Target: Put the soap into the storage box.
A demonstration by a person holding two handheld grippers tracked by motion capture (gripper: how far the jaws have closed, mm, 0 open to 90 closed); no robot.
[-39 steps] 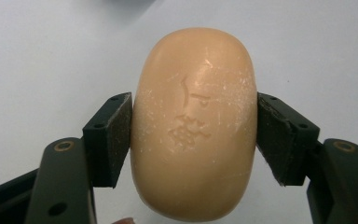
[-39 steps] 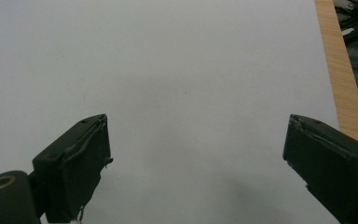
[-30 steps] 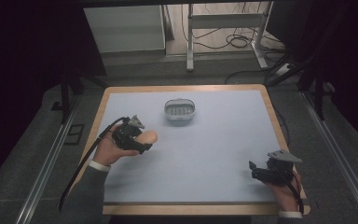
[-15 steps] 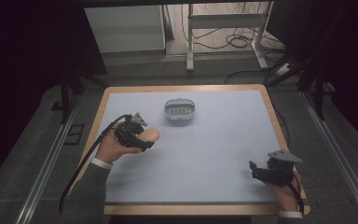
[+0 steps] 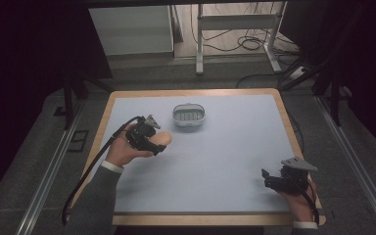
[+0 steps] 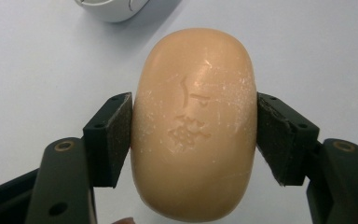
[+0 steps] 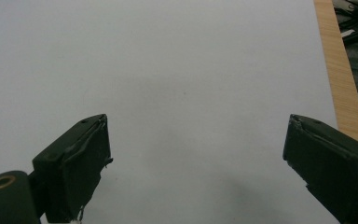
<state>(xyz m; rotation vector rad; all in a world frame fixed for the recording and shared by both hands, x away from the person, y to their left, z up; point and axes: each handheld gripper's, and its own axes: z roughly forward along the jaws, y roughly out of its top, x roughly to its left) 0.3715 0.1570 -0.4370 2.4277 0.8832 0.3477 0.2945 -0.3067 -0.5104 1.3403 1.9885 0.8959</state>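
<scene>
Right hand-held gripper parked at near right corner of bench, jaws spread wide, nothing between them, bare pale surface ahead. Left hand-held gripper farther in, left of centre, clamped across the short sides of a peach-coloured oval soap bar, both pads pressed flush to its flanks, embossed face up. Soap bar apparently carried just above bench. White slotted soap dish beyond, near the far edge, apart from the bar, empty. Step judged: transport of grasped soap toward dish. Next move calls for advancing forward and right, centring bar over dish, lowering level, then parting jaws.
</scene>
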